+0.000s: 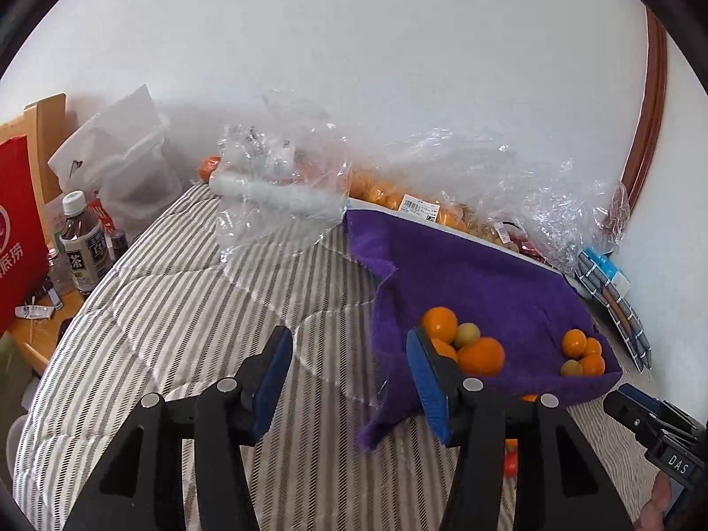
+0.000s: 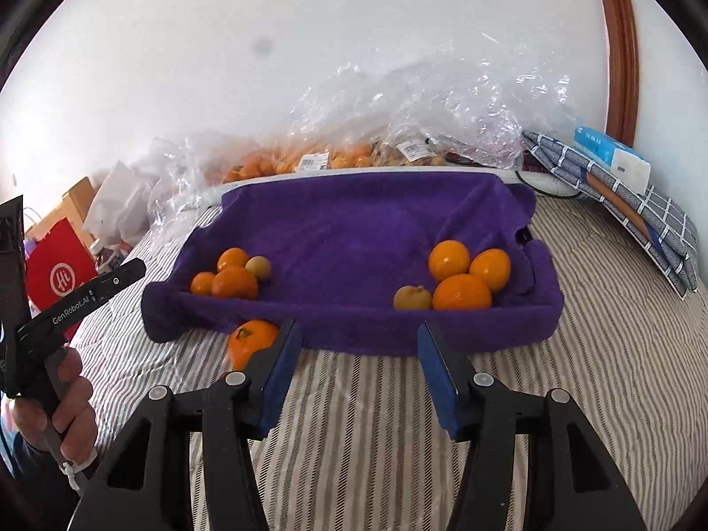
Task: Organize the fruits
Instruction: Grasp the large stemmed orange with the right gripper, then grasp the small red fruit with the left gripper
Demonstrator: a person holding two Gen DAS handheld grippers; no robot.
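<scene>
Hovering with both tongs, left (image 1: 349, 380) and right (image 2: 358, 371), parted and empty, stray orange (image 2: 250, 343) lying on the bed beside right tongs' left finger: round, firm, roll-prone, best pinched gently across its middle.

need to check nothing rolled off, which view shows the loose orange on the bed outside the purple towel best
The right wrist view: the loose orange lies on the striped bedding against the front of the purple towel, partly behind a finger of the right gripper. The left wrist view shows only slivers of it behind a gripper finger.
</scene>
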